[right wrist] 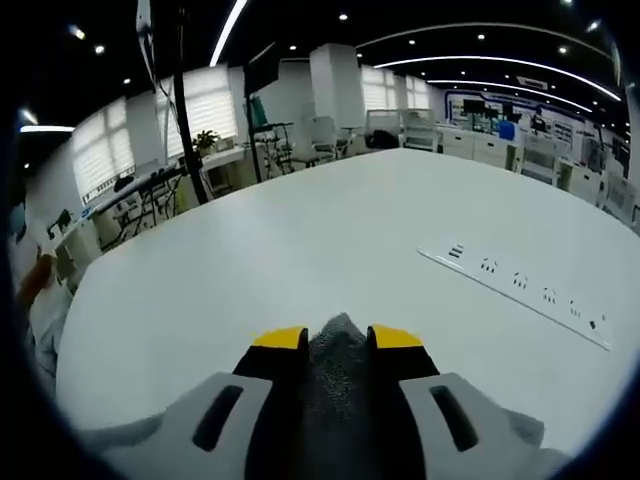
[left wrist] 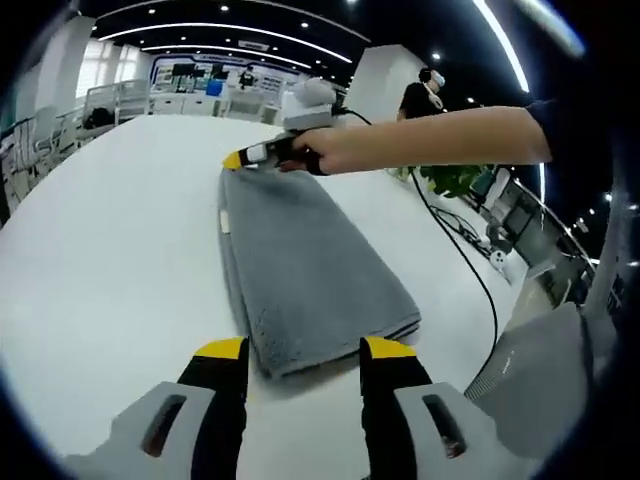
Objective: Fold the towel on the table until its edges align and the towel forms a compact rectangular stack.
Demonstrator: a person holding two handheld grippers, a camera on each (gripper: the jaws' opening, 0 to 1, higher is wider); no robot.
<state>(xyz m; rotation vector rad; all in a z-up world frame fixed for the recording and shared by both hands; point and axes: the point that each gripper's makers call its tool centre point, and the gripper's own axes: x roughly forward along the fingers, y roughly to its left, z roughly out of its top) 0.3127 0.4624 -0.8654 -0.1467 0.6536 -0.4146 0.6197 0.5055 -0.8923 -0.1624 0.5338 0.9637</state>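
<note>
The right hand-held gripper (right wrist: 338, 340) is clamped on the far end of the grey towel (left wrist: 305, 270); the left hand-held gripper (left wrist: 303, 348) is held apart at its near end. The towel lies folded lengthwise on the white tabletop (left wrist: 110, 250). Probably a crosswise fold is needed next, end brought to end.

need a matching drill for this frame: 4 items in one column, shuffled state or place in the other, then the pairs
1. towel
2. left gripper
3. right gripper
4. power strip

A. open, at the towel's near end
B. set flat in the white table
C. shut on grey cloth
D. grey, folded into a long strip

Pairs: 1-D, 2-A, 3-C, 4-B
</note>
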